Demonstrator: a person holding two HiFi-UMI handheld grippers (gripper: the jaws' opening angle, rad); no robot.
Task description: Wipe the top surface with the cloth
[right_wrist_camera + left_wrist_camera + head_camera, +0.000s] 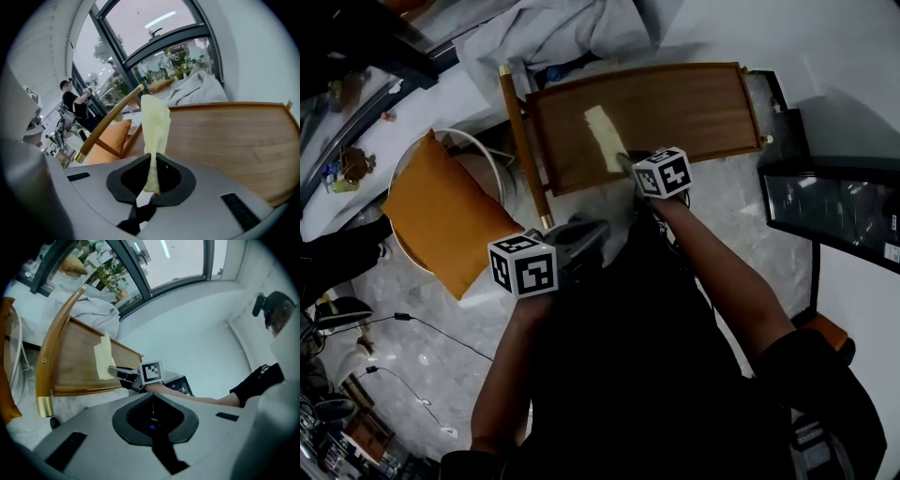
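The brown wooden top [675,117] has a raised rim. A pale yellow cloth [605,139] lies stretched across it. My right gripper [628,161] is at the top's near edge, shut on the cloth's near end. In the right gripper view the cloth [155,124] runs from the closed jaws of the right gripper [153,165] out over the wood [229,138]. My left gripper [591,234] hangs off the top, below its near left corner. It is shut on nothing, the left gripper [152,401] facing the top [75,364], the cloth [104,359] and the right gripper [123,373].
An orange cushion [450,216] rests on a round white seat left of the top. A curved wooden rail with a brass cap [525,150] runs along the top's left side. White fabric [553,33] is piled behind. A black glass-fronted unit [834,206] stands at the right. A person [75,101] is far off.
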